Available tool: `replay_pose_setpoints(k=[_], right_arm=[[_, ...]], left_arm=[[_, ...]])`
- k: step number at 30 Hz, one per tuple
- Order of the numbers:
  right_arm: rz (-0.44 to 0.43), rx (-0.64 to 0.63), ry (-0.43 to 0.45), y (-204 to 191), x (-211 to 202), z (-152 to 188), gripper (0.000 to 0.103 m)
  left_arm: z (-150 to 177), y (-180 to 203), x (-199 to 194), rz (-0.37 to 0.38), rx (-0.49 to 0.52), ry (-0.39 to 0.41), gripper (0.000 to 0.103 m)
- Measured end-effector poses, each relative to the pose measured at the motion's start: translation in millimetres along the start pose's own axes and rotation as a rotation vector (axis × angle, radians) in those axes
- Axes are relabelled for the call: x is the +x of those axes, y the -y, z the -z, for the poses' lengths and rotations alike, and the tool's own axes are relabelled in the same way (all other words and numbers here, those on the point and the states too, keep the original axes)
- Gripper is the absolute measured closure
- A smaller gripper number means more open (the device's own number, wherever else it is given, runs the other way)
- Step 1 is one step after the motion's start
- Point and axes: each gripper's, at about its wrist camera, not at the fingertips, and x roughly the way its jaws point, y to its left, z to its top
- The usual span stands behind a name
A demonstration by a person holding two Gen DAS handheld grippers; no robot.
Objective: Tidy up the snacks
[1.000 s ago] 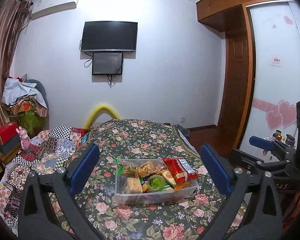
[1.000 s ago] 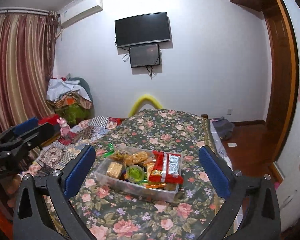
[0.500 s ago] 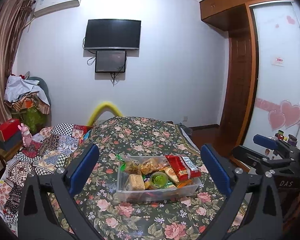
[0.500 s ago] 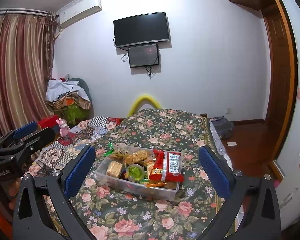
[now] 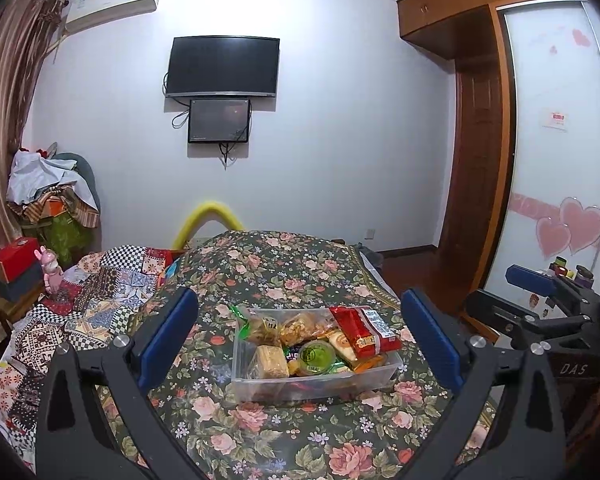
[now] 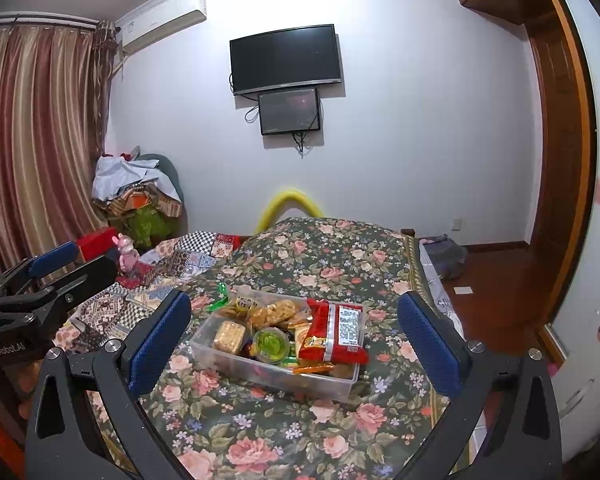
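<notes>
You're holding both the left gripper and right gripper spread wide, gripping nothing, hovering short of the clear bin that's sitting mid-bedspread. That red packet is overhanging the bin's right rim, so bumping it is probably knocking it out. Inside: crackers, green jelly cup, mixed snack packs

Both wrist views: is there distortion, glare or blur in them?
Left wrist view: fisheye bends the wardrobe edges, corners are dark, bright glare sits on the wall above the TV. Right wrist view: curtain and door frame curve; the snack box is sharp.
</notes>
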Motion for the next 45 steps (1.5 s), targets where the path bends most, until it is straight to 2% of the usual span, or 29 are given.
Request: replay_pose_setpoints(k=[26,45], right_arm=[[0.006,-0.006,0.035,3.0,-3.1,-5.4,0.0],[0.008,0.007,0.027,4.4,2.0,-0.3,0.0]], left_arm=[[0.8,-1.0,-1.9,0.014,0.001,0.005,0.0],[9.2,-3.1,4.8,0.03,-0.003,-0.032,0.0]])
